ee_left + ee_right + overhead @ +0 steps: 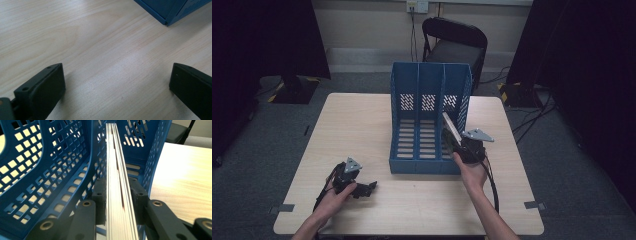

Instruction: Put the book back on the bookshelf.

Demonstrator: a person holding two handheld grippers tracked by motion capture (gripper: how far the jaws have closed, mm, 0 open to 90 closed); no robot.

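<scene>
A blue file rack [430,85] with three slots stands upright in the middle of the wooden table [362,125]. A thin book [451,127] leans tilted in the rack's right slot, its lower end at the open front. My right gripper [453,144] is shut on that end. In the right gripper view, both pads [100,195] lie against the sides of the book [115,165], between the perforated rack walls [50,170]. Near the table's front left, my left gripper [367,189] rests low, open and holding nothing [116,82]. A rack corner [172,10] shows ahead of it.
A dark chair [457,45] stands behind the table, beyond the rack. Dark stands and cables sit on the floor at both sides. Tape marks sit near the table's front corners. Bare tabletop lies left of the rack.
</scene>
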